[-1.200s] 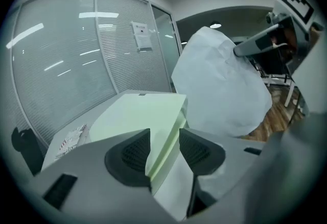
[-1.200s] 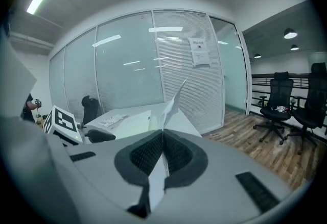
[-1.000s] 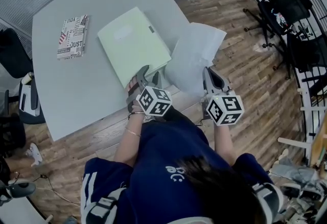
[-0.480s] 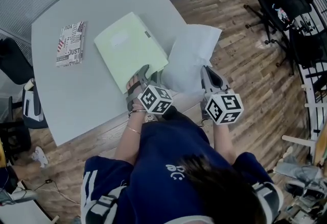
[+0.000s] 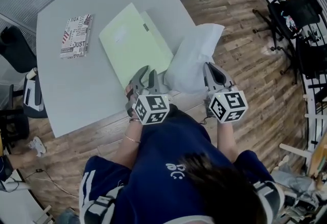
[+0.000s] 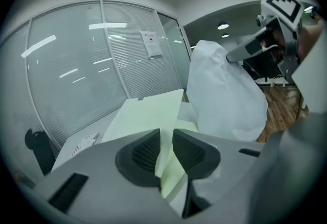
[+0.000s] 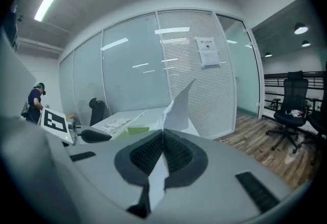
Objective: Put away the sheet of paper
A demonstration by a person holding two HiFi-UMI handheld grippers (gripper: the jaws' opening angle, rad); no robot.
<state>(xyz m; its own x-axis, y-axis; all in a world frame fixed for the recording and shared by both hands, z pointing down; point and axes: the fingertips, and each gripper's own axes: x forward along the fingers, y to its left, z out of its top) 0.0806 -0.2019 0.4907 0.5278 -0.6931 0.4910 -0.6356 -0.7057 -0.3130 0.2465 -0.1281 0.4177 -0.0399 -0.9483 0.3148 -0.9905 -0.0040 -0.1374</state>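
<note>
Over the worktop edge, the sheet of paper is pinched by the right hand-held gripper. The folder cover is seemingly gripped by the left hand-held gripper, whose jaws have just been closing.

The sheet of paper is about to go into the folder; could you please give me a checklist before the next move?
1. Sheet of paper clamped in right hand-held gripper: ok.
2. Folder cover between left hand-held gripper's jaws, which have just been closing: ok.
3. Folder cover raised enough to admit the sheet: not ok, only slightly lifted.
4. Sheet flat: not ok, it bows.
5. Book clear of the folder: ok.
</note>
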